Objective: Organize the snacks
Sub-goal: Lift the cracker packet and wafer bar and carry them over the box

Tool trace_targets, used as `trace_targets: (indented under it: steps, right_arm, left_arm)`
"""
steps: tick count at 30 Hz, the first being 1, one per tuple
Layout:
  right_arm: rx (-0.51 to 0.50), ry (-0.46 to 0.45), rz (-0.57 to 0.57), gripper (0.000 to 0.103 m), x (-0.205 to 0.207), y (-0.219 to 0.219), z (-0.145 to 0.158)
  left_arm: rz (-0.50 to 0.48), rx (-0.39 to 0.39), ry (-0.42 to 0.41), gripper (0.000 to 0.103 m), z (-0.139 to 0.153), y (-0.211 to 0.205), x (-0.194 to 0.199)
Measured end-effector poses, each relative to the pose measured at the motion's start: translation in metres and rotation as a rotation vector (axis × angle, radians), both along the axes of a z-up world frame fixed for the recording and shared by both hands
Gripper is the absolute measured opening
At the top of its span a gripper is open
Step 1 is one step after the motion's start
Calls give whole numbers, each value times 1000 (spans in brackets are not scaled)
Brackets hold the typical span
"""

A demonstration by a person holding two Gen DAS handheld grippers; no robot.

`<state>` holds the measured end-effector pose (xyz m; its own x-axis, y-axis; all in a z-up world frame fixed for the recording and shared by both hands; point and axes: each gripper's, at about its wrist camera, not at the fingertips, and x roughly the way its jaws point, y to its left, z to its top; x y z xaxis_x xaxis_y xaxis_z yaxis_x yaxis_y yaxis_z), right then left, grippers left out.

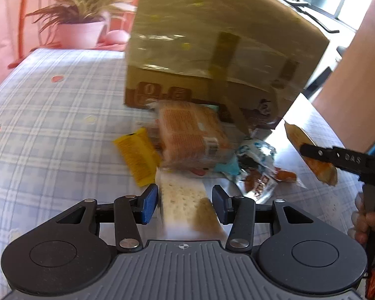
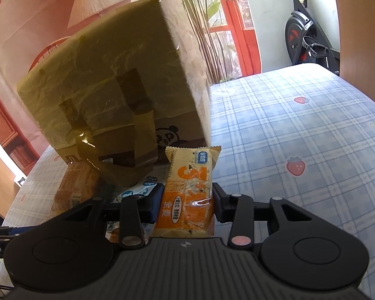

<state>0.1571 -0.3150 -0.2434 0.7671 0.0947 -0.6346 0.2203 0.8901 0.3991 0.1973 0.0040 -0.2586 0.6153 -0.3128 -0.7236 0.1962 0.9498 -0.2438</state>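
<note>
Between the blue pads of the left gripper [image 1: 185, 201] a pale cracker packet [image 1: 187, 207] is held, its length pointing away from the camera; the pads are seen pressed against its two long edges. Just beyond it, a heap of snacks is spread on the checked tablecloth [image 1: 50, 115]: a yellow sachet [image 1: 137, 155], an orange-brown biscuit pack [image 1: 192, 137] and a crumpled silver-and-blue wrapper [image 1: 256, 165]. Behind the heap a taped cardboard box [image 1: 212, 42] is seen tilted, its lower edge over the snacks. At the right edge the right gripper [image 2: 188, 203] is seen clamped narrowly on an orange wholewheat cracker bar [image 2: 190, 195], which is held clear of the cloth, just in front of the box's corner. A potted plant [image 1: 82, 22] is placed at the far end of the table.
</note>
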Motion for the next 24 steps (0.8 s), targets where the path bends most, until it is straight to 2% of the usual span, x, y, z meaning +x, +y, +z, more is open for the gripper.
trace_targets:
  steps: [10,24]
  right_arm:
    - [5,1,10,42,-1,4,0]
    - [-6,-54,36,42,-4,11,22]
  left_arm:
    - [45,-13,-43,49,12,12,-8]
    - [73,-37,-182,47,42,21,-13]
